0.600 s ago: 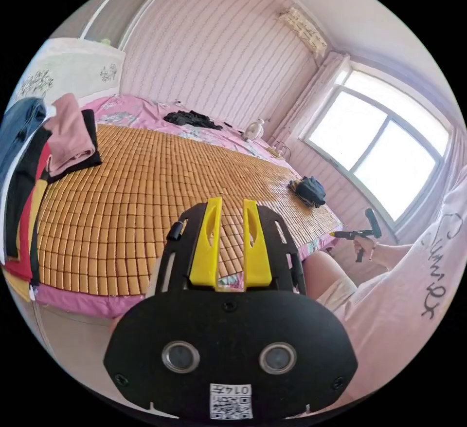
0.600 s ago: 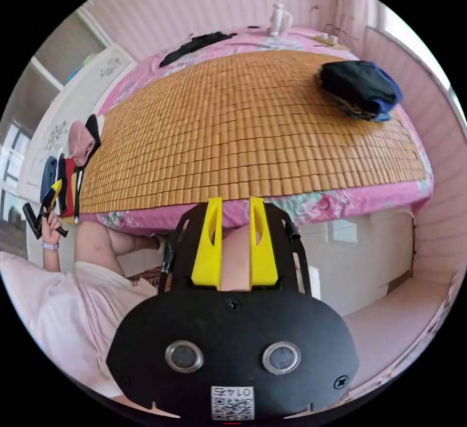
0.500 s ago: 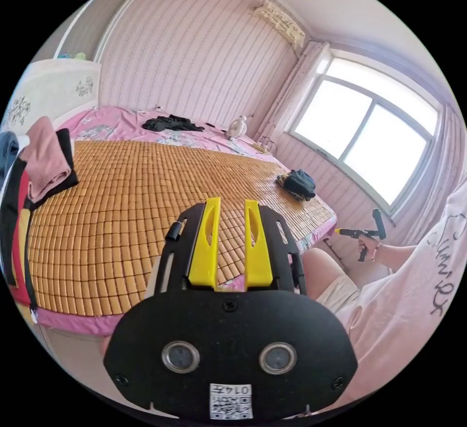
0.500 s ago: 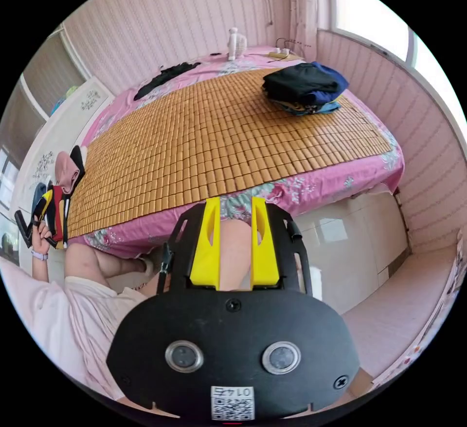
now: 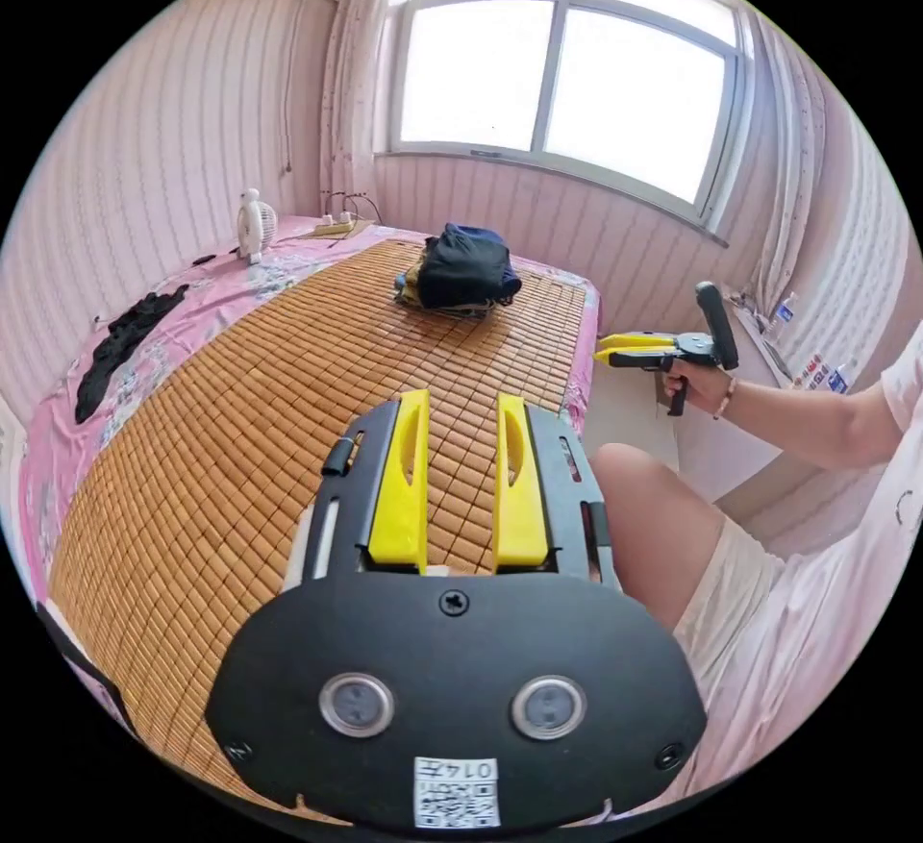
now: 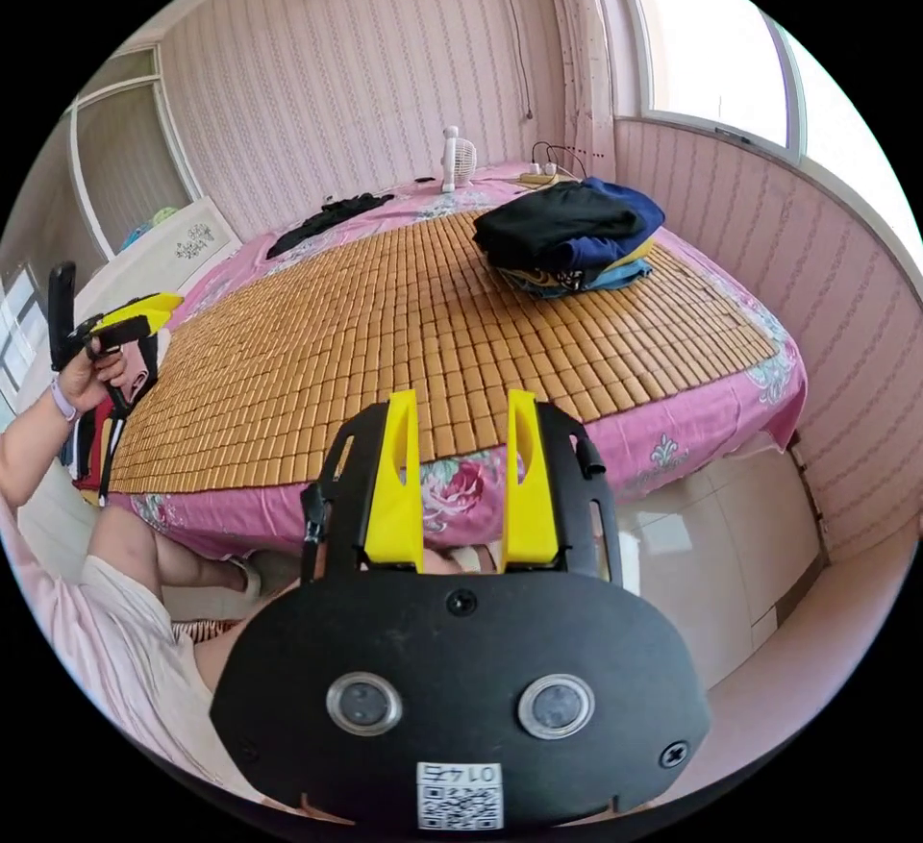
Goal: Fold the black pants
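Observation:
A black garment [image 6: 553, 220] lies on top of a pile of folded clothes at the window end of the bed's bamboo mat [image 6: 385, 324]; in the left gripper view the same pile [image 5: 463, 268] lies ahead. A second black garment [image 6: 327, 211] lies crumpled on the pink sheet by the far wall. My left gripper [image 5: 461, 401] hangs open over the mat with nothing between its jaws. My right gripper [image 6: 461, 401] is open above the bed's near edge, also holding nothing. Each is held in a hand off the bed, well short of the pile.
A small white fan [image 6: 460, 154] and a power strip with cables sit behind the pile. A stack of folded clothes [image 6: 101, 425] rests at the mat's other end. The person's leg [image 5: 654, 526] is beside the bed. A pink wall and a window [image 5: 567, 84] close the far side.
Both cameras have swung towards the window end and the pile, and both hands have risen. The jaws stand slightly wider. No clothing has moved.

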A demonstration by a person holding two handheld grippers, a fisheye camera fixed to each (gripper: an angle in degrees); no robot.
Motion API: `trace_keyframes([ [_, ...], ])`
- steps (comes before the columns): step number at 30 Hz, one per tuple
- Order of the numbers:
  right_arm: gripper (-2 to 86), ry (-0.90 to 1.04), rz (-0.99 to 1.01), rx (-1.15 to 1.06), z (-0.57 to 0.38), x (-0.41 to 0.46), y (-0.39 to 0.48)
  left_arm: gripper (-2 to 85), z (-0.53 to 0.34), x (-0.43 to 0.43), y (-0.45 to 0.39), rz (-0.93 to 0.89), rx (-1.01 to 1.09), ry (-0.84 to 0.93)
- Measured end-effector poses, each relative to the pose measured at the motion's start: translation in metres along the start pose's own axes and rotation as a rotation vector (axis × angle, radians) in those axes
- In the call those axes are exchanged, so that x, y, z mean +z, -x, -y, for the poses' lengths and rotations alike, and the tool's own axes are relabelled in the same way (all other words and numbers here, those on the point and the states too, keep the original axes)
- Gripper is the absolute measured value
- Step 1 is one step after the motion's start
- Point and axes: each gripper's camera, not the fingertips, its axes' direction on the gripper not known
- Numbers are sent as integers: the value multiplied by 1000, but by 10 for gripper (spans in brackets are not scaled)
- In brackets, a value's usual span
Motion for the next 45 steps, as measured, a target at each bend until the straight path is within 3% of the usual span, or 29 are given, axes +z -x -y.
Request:
trace_keyframes([
  [8, 133, -66, -42, -170, 124, 26, -15, 123, 160, 201, -26, -81, 119, 53],
  [14, 109, 163, -173, -294, 177, 75, -28, 132, 218, 316, -50, -71, 106, 103],
  [15, 92, 157, -135, -339, 180, 66, -31, 134, 222, 325, -51, -72, 97, 108],
  [21, 34, -41, 154, -126, 198, -34, -83, 142, 255, 373, -50, -2, -8, 77],
  [25, 23, -244, 411, -30, 211, -117, -78, 86, 267, 375, -51, 54, -83, 145],
  [33, 17, -417, 741, -322, 247, -270, 79, 0, 183, 232, -5, -18, -120, 125],
  [39, 15, -516, 923, -512, 236, -359, 259, -7, 15, 10, 30, 88, -233, -8],
  [45, 15, -568, 915, -314, 206, -363, 364, -9, -160, -238, 42, 371, -456, -172],
])
